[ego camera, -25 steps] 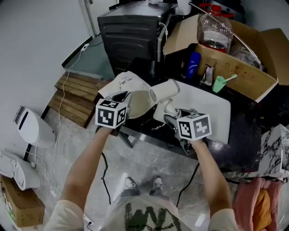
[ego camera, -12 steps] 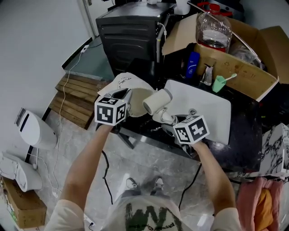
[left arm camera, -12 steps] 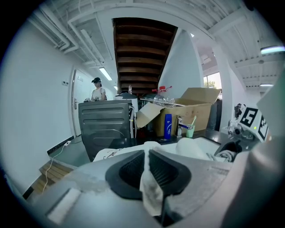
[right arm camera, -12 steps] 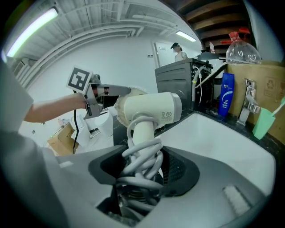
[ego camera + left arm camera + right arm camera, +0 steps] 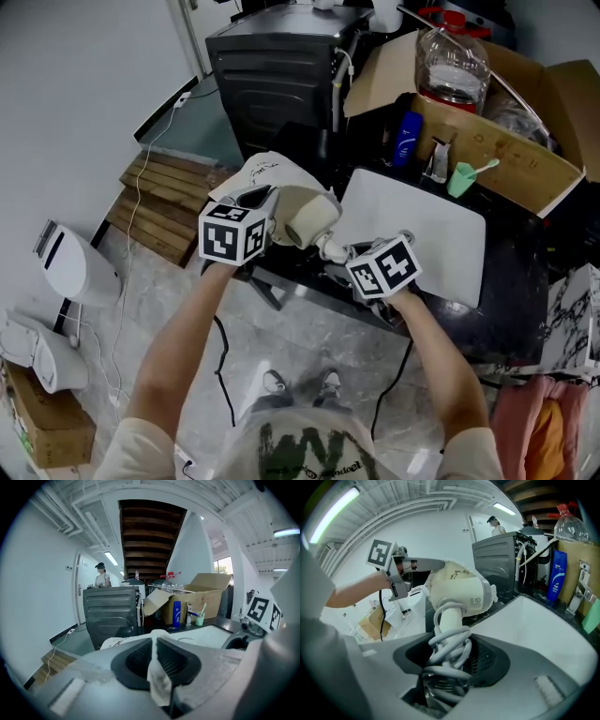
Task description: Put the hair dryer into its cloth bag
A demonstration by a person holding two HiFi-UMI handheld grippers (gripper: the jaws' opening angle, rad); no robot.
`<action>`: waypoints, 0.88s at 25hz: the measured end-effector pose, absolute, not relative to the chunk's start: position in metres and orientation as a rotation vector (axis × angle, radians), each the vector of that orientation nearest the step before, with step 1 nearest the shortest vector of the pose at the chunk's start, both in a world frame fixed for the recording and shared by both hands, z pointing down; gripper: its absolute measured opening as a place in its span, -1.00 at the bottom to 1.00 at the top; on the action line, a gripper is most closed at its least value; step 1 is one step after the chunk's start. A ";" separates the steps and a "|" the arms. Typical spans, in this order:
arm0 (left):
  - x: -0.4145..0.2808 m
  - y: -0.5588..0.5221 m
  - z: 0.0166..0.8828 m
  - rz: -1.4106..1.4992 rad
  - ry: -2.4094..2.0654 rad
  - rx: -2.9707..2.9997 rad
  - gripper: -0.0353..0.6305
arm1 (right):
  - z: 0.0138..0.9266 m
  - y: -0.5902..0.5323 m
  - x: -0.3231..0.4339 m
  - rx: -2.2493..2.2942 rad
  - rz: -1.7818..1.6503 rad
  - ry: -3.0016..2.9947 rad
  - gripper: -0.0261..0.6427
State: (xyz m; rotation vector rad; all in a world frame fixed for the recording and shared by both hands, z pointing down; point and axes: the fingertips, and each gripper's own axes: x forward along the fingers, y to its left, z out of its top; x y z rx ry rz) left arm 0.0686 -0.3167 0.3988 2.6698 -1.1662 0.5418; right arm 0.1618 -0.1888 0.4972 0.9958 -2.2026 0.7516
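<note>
The hair dryer [image 5: 306, 221] [image 5: 461, 590] hangs in the air just off the left edge of the white tray [image 5: 427, 225] [image 5: 543, 620]. Its cream barrel is tipped toward the cloth bag [image 5: 265, 176] [image 5: 157, 681] [image 5: 492, 590]. The bag's open rim wraps the far side of the barrel's end, and the handle is outside the cloth. The right gripper [image 5: 336, 251] [image 5: 449, 660], at the tray's near-left corner, is clenched on that handle, its pads squeezing the grey cord [image 5: 450, 641] wound round it. Further left of the tray, the left gripper [image 5: 261, 199] [image 5: 154, 645] [image 5: 437, 564] is pinched tight on a fold of the bag's rim, with the cloth flattened between its 2 jaws.

The tray lies on a dark tabletop [image 5: 511, 281]. Beyond the tray stands an open cardboard box [image 5: 511, 155] [image 5: 213, 581] with a large clear bottle [image 5: 453, 66] in it. Between box and tray are 1 blue bottle [image 5: 405, 137] [image 5: 176, 613] [image 5: 558, 573] and 1 green cup [image 5: 459, 178] [image 5: 200, 618] with a toothbrush in it. Beyond the tray's far-left corner is a dark metal cabinet [image 5: 272, 75] [image 5: 112, 613] [image 5: 494, 555], and a person [image 5: 101, 576] [image 5: 494, 524] stands behind it. Left of the tray and below it, a wooden pallet [image 5: 155, 202] and a white appliance [image 5: 70, 267] rest on a pale marbled floor [image 5: 150, 309]. The room has white walls, ceiling pipes and strip lights, and the dark underside of a staircase [image 5: 150, 531] rises above the cabinet.
</note>
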 end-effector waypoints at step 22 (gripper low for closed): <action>0.064 -0.297 0.403 0.568 -1.131 2.717 -0.78 | 0.508 -0.253 0.118 0.954 0.787 -2.160 -0.22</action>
